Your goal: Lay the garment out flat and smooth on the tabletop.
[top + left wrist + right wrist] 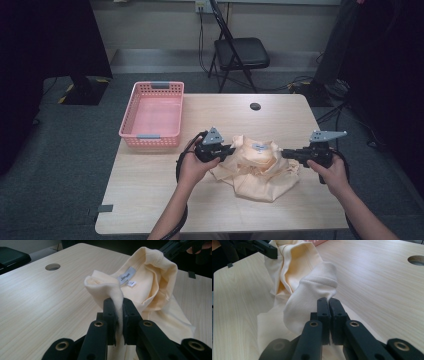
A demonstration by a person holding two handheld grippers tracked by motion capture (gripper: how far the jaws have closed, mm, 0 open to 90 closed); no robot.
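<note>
Yellow cloth, a small shirt [257, 167], lay bunched in the middle of the wooden table [150, 200], just right of the pink basket [152, 112]. The left gripper [119, 306] pinched one edge and the right gripper [328, 301] pinched the other, both hands low, pointing inward. To do it well, I think both should lift together and pull gently apart.

- Soft matt cream cloth garment [150, 287], white woven label [126, 275].
- Smooth pale wood-grain table [50, 302].
- Matt black plastic tool [119, 312], brass-coloured rivets.
- Pink perforated plastic basket [152, 114].
</note>
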